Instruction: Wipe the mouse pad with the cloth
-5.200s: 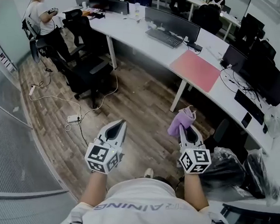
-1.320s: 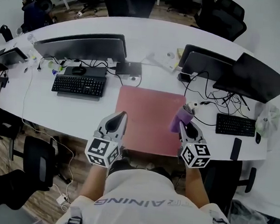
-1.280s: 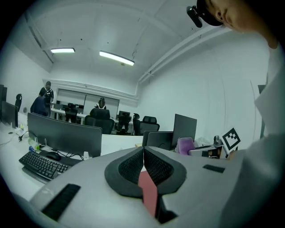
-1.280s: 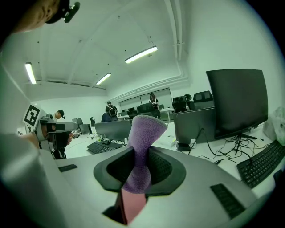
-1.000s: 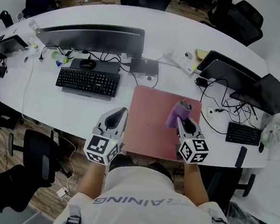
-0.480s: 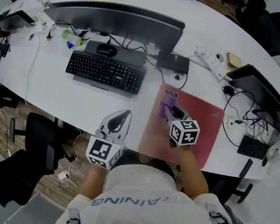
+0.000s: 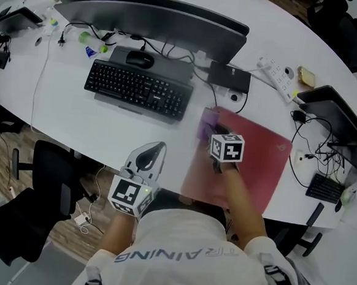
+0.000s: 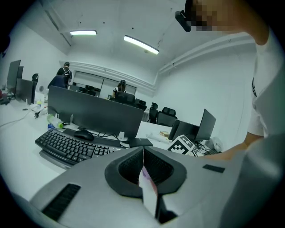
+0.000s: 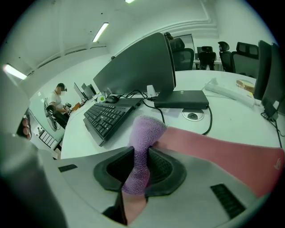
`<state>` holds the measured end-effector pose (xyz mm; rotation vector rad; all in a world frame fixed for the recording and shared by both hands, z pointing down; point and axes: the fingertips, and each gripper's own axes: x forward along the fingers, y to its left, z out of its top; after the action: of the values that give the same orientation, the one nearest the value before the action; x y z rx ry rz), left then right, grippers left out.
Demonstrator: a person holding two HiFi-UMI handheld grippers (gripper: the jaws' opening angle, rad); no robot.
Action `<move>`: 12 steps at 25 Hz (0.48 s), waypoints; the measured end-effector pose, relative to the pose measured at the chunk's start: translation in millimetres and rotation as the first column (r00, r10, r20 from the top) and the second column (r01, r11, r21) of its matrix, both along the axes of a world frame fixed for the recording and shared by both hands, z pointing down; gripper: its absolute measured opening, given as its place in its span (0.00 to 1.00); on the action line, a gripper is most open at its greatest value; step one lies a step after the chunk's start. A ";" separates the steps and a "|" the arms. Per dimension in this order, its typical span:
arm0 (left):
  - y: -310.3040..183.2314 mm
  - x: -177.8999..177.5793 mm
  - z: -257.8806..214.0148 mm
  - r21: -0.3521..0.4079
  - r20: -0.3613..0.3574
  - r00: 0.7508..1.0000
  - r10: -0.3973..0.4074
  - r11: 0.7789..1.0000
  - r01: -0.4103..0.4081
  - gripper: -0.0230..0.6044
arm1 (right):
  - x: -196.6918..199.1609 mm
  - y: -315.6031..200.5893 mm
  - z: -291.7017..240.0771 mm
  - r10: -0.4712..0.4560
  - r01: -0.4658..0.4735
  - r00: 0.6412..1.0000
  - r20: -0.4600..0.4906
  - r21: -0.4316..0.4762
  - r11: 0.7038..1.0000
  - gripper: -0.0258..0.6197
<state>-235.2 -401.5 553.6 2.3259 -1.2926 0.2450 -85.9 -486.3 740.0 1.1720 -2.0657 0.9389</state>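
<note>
A pink mouse pad (image 7: 251, 160) lies on the white desk (image 7: 76, 109), right of the black keyboard (image 7: 140, 88). My right gripper (image 7: 215, 134) is shut on a purple cloth (image 7: 206, 122) and holds it down at the pad's far left corner. In the right gripper view the cloth (image 9: 141, 149) sticks out between the closed jaws, its tip on the pad (image 9: 213, 151). My left gripper (image 7: 150, 156) hangs shut and empty off the desk's near edge. In the left gripper view its jaws (image 8: 143, 156) meet with nothing between them.
A large monitor (image 7: 151, 17) stands behind the keyboard with a mouse (image 7: 139, 58) and cables. A black box (image 7: 229, 77) and power strip (image 7: 281, 71) lie beyond the pad. Another monitor (image 7: 337, 117) and keyboard (image 7: 322, 187) are at right. An office chair (image 7: 34, 210) stands below left.
The person has walked up to the desk. My right gripper has reached forward and lowered the cloth onto the pad's far left corner. The left gripper has stayed shut by the desk edge.
</note>
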 end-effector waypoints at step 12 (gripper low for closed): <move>5.6 46.9 -9.2 0.003 0.031 0.998 0.049 0.999 -0.049 0.09 | 62.2 -1.6 8.7 0.115 -0.114 0.993 0.023 -0.041 0.993 0.19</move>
<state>-188.3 -395.9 544.4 2.3678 -1.2524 0.2960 -23.6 -487.9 748.7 1.2755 -2.0080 1.0485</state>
